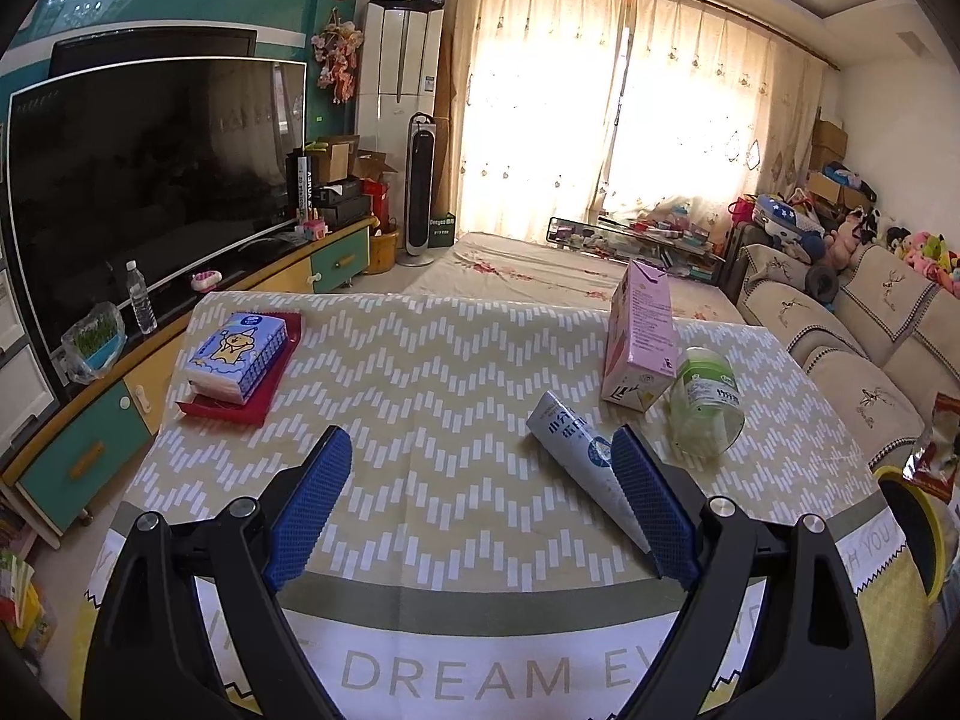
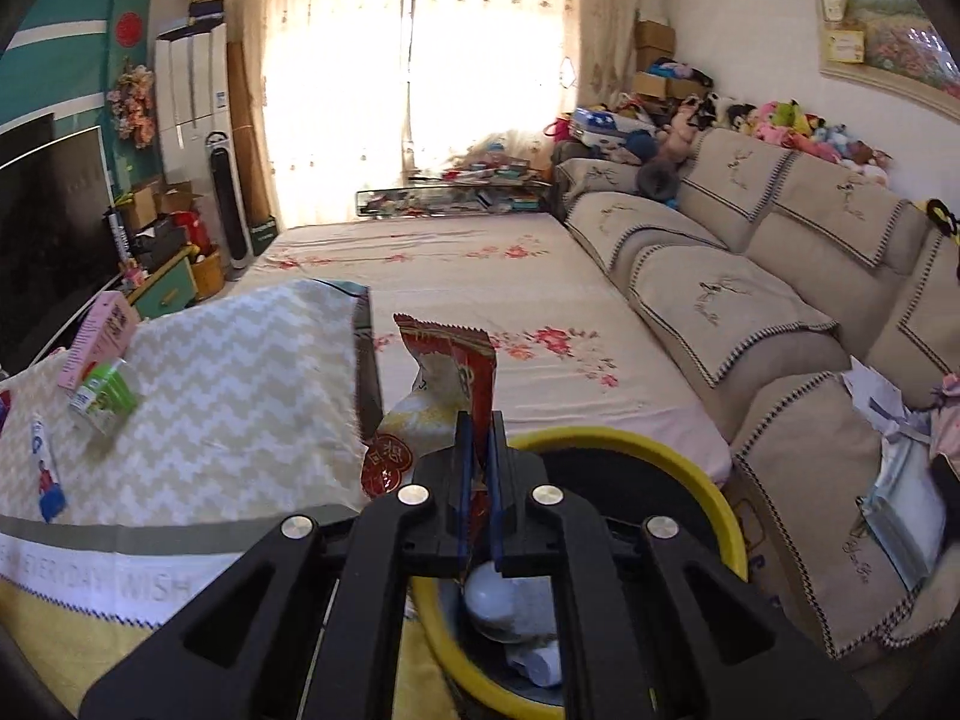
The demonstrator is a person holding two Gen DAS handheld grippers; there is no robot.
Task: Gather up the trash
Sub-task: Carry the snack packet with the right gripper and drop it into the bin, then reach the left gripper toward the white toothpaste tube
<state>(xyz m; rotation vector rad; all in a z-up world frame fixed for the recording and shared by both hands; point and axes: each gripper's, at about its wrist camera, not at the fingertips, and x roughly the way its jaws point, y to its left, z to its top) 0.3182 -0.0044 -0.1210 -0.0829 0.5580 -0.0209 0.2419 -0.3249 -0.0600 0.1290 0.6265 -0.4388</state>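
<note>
Now, right gripper (image 2: pixel 478 420) clenched on red snack wrapper (image 2: pixel 447 384), sticking up at twelve o'clock over yellow bin (image 2: pixel 729 516), left gripper (image 1: pixel 480 450) released, tube (image 1: pixel 579 450) at its three o'clock finger.

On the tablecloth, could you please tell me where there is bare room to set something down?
The widest free patch on the tablecloth lies between the tissue pack on its red tray and the toothpaste tube. The near strip with lettering is also bare. It is crowded at the right, where the pink carton, green bottle and tube cluster.
</note>
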